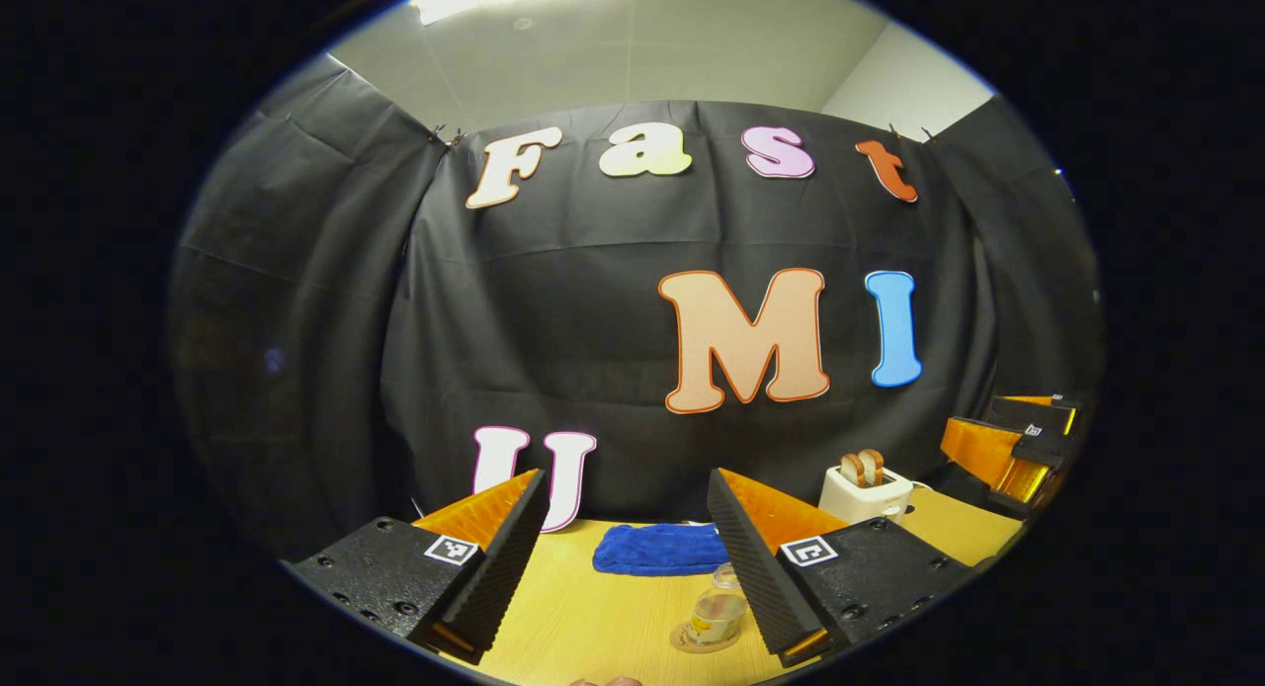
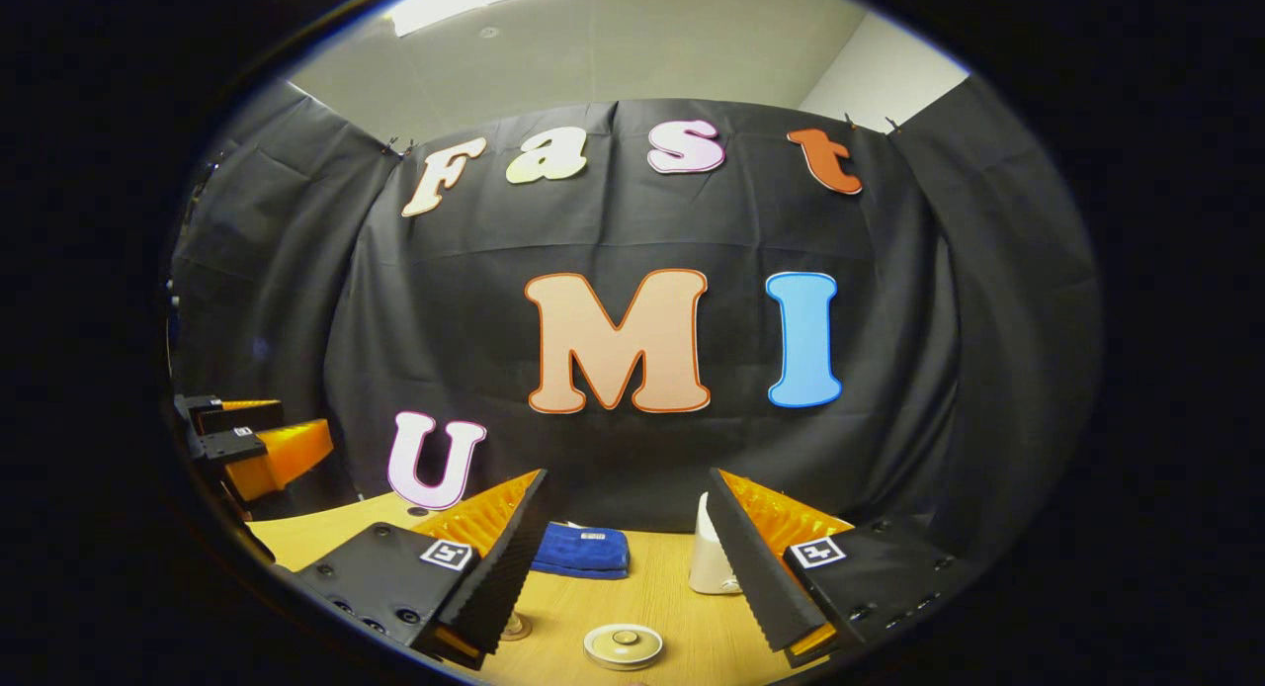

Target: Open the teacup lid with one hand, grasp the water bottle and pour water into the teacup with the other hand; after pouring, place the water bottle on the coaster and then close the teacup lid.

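teacup lid [image 2: 623, 643] | lies on table [image 2: 682, 607] under right gripper [image 2: 625, 540] | right jaws wide, empty | left gripper [image 1: 626, 535] wide too, above glass cup [image 1: 718, 614] on coaster [image 1: 692, 643] | you: drop straight down, centre on lid knob, then close.

You've got a blue cloth [image 1: 660, 549] folded on the wooden table [image 1: 583, 617], near the back. White toaster [image 1: 863, 492] w/ two bread slices [image 1: 862, 467] sits to its right.
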`<state>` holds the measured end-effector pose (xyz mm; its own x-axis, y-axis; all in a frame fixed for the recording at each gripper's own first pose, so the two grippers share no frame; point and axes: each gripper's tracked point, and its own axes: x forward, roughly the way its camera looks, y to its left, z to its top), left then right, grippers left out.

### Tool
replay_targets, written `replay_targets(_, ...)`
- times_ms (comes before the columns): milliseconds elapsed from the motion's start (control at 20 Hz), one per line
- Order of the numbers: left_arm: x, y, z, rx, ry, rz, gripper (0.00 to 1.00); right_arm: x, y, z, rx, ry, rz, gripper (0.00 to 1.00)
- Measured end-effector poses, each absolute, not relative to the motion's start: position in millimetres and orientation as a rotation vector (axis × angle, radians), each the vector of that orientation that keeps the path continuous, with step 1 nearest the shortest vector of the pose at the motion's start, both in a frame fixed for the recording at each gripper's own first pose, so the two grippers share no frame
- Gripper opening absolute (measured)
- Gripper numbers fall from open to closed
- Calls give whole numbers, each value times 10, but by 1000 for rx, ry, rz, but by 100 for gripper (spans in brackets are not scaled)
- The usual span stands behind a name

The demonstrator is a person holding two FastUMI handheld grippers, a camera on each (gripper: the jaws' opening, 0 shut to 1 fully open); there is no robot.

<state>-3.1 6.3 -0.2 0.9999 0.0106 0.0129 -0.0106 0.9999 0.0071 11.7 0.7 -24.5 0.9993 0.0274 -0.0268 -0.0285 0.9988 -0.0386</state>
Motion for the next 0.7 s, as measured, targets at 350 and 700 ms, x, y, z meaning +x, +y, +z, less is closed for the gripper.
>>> replay_targets(350, -78, 164, -14, 10, -12, 28, 94, 267, -56, -783, -64, 134, 23, 99)
replay_targets(700, -112, 299, 4, 33, -12, 59, 92, 393, 4, -1518, -93, 273, 70, 99)
